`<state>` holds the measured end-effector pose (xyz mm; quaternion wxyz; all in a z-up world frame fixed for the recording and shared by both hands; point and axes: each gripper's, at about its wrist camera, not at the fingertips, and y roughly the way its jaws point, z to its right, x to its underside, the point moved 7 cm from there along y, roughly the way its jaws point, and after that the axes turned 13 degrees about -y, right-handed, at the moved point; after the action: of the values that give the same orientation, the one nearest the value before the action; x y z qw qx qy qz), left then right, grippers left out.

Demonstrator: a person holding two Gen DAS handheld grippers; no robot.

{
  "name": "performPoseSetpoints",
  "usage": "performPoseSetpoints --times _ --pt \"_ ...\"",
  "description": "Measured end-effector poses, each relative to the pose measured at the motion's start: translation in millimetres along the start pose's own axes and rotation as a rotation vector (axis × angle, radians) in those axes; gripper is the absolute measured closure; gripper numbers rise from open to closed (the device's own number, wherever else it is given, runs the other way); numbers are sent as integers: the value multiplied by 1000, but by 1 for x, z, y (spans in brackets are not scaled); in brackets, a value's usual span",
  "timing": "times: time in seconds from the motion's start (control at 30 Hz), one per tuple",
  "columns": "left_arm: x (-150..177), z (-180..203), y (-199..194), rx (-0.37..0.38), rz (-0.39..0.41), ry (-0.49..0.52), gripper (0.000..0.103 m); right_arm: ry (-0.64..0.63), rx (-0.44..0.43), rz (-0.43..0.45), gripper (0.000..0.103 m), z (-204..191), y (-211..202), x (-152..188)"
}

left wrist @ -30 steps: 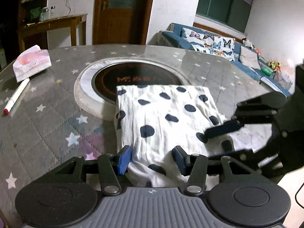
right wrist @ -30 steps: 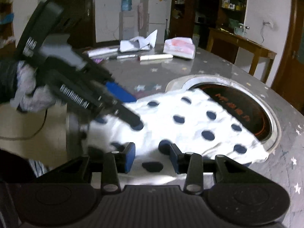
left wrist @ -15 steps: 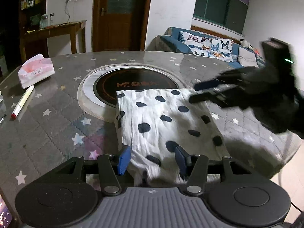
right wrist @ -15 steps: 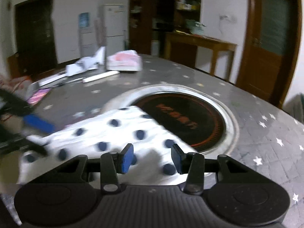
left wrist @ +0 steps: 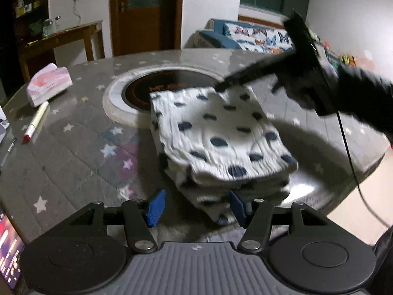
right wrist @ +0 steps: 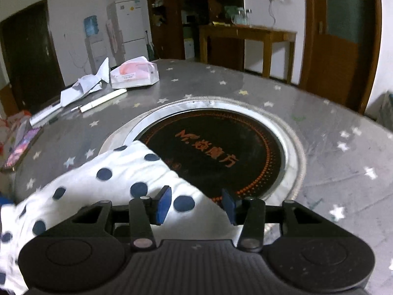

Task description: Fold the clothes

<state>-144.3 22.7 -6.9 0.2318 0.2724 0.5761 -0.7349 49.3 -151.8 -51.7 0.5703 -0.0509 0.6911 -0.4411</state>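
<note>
So the polka-dot cloth [left wrist: 216, 137] is sitting folded up in a thick stack on the round bench [left wrist: 73, 152], the grey one with the little stars all over it. The far edge of the stack laps over the rim of the black cooktop [right wrist: 216, 152] set into the middle of the bench, and the near end reaches almost to the bench edge.

The left hand-held gripper [left wrist: 195, 207] is right at the near end of the stack, blue pads spread wide apart, with the lowest layers of cloth poking in between them. Nothing pinched, it's just open around that corner.

The right hand-held gripper [right wrist: 195, 205] is over at the far corner of the cloth, above the spot where it meets the cooktop. From its own camera the fingers are clearly apart, with a bit of the white dotted fabric and the cooktop rim showing between them, not gripping anything. In the left view it's a dark blurry shape [left wrist: 248, 76] with its tip at the cloth's far edge; can't tell if it's actually touching.

Off to the side there's a pink tissue pack [left wrist: 49, 83], a white marker [left wrist: 35, 120] with a red cap just beside it, and some crumpled paper [right wrist: 86, 86]
</note>
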Motion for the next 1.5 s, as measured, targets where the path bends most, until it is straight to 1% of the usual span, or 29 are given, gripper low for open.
performPoseSetpoints --times 0.2,0.27,0.33,0.4,0.5,0.53,0.6,0.67,0.8,0.87,1.03,1.13,1.2,1.27,1.33,1.37,1.4,1.47,1.5 --pt "3 -3 9 8 -17 -10 42 103 -90 -37 59 10 17 8" --pt "3 -4 12 14 -21 -12 43 114 -106 -37 68 9 15 12" --pt "3 -4 14 19 -21 -7 45 122 -105 -38 86 10 10 13" --pt "1 -6 16 22 -18 -5 49 127 -99 -37 93 10 4 15" --pt "-4 -9 20 15 -10 -8 53 119 -53 -37 96 10 -11 22" --pt "-6 -10 22 12 -6 -10 56 125 -35 -36 96 11 -18 26" --pt "-12 -12 27 5 2 -12 58 140 5 -31 96 15 -33 36" --pt "-21 -11 35 8 10 -12 65 159 52 -28 97 20 -50 48" --pt "-45 -1 61 33 13 -13 70 201 163 -37 97 30 -85 77" --pt "-59 8 76 54 12 -11 77 219 224 -41 97 35 -103 92" --pt "-91 46 111 109 13 43 77 312 362 -47 97 48 -143 129" --pt "-102 62 124 121 1 85 74 374 423 -53 96 55 -164 153" --pt "-107 62 128 111 -7 94 74 397 448 -52 94 54 -175 163" --pt "-111 58 127 93 -12 97 74 399 476 -44 92 52 -185 167" --pt "-120 54 121 76 6 91 74 385 508 -26 88 51 -194 164" --pt "-126 53 117 73 20 85 75 375 518 -13 88 51 -197 158" --pt "-132 55 112 79 37 77 75 366 517 4 87 52 -197 152" --pt "-140 68 104 112 64 84 75 348 497 33 83 52 -193 138" --pt "-144 75 100 130 78 89 75 340 481 44 76 53 -189 130"
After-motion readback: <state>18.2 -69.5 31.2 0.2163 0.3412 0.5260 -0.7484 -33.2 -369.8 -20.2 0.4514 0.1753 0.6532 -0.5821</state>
